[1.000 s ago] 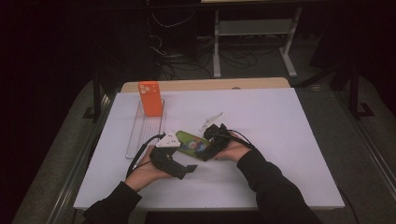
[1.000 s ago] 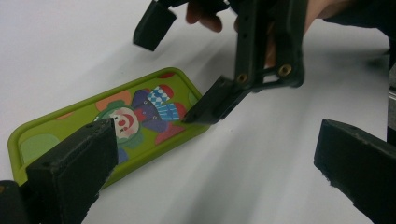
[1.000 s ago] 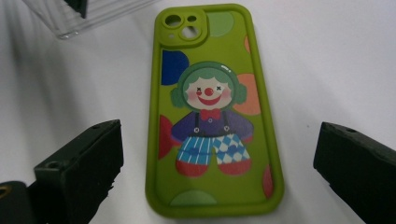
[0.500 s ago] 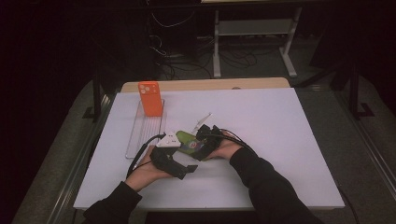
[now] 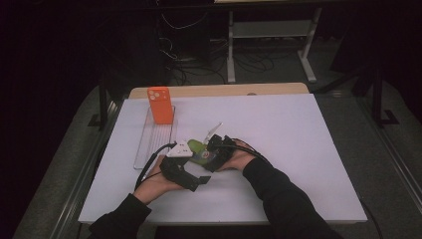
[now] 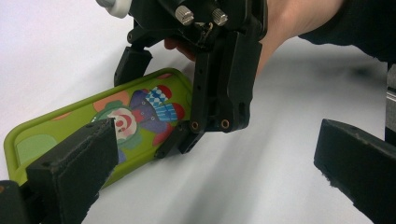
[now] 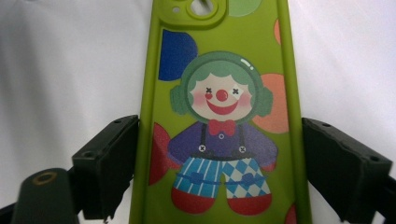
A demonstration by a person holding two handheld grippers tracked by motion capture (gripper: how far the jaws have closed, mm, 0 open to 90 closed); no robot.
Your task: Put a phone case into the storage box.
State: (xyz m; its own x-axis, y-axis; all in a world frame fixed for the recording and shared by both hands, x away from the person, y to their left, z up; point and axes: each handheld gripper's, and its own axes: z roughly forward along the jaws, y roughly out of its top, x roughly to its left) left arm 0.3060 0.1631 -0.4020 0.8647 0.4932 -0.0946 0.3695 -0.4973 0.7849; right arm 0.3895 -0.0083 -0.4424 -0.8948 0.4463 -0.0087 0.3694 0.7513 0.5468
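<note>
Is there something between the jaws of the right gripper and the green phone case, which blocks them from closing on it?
Nothing visible blocks them. In the right gripper view, the green phone case lies flat between the open jaws of the right gripper, with only white table beside it.

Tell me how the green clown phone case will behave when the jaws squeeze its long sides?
The green clown phone case looks thin and hollow, so it is probably light and may flex inward when squeezed. Its glossy surface could be slippery. It lies flat on the white table, so rolling seems unlikely.
</note>
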